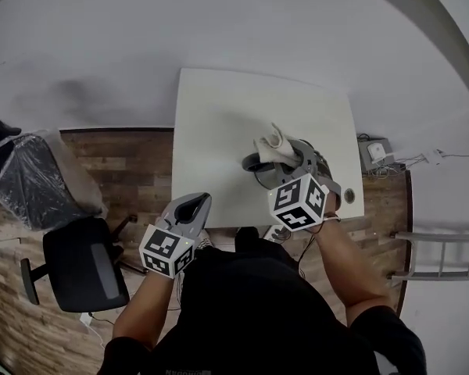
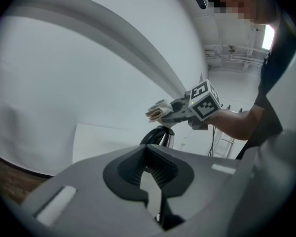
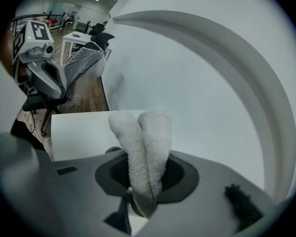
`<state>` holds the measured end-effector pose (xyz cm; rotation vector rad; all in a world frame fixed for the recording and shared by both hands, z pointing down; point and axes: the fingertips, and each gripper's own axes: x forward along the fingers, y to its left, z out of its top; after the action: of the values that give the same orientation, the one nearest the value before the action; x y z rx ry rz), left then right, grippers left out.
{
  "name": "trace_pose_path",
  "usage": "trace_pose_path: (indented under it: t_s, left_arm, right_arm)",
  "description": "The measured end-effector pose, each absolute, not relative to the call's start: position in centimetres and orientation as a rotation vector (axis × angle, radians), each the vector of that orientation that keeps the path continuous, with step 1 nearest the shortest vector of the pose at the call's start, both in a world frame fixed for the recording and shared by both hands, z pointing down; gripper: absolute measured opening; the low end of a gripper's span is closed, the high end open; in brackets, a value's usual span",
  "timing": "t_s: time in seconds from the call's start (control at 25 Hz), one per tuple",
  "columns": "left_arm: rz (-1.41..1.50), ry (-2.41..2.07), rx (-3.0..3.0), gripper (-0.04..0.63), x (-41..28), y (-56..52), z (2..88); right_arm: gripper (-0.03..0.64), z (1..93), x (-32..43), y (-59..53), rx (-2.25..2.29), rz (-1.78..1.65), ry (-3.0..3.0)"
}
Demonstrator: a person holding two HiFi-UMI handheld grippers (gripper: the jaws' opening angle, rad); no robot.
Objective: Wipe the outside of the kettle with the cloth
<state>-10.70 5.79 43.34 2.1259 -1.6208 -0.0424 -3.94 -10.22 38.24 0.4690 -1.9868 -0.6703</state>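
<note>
Kettle (image 1: pixel 252 163) — mostly hidden by cloth (image 1: pixel 273 143) and right gripper (image 1: pixel 291 162) (only an edge shows).

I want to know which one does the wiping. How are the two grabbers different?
The right gripper is clamped on the white cloth. The left gripper holds nothing, and its jaws are slightly apart. In the head view the right gripper is over the kettle, while the left gripper hangs by the table's near edge, away from it. Both are grey with a marker cube.

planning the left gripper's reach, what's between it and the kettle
Only bare table; the head view shows nothing between the left gripper and the kettle.
</note>
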Motion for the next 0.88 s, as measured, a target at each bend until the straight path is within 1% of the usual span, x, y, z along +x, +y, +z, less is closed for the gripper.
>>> trace_pose_path:
  t_s: [0.12, 0.32, 0.56, 0.72, 0.88]
  left_arm:
    - [-0.038, -1.640, 2.090, 0.006, -11.3, 6.7, 43.8]
    - [-0.053, -1.701, 2.041, 0.006, -12.9, 7.8, 44.0]
    - [-0.052, -1.758, 1.961, 0.006, -14.9, 10.3, 45.0]
    - [-0.038, -1.764, 1.901, 0.006, -15.2, 11.5, 46.4]
    - [0.014, -1.729, 1.876, 0.006, -15.1, 11.7, 47.7]
  right_arm:
    - [0.103, 39.9, -7.3, -7.6, 0.380, -0.799, -1.965]
    - [0.103, 46.0, -10.3, -4.0, 0.207, -1.113, -1.753]
    - [0.104, 52.2, -12.5, -1.3, 0.110, -1.129, -1.750]
    - [0.104, 55.5, -12.5, -1.2, 0.105, -1.153, -1.762]
    - [0.104, 58.2, -12.3, -1.2, 0.100, -1.103, -1.792]
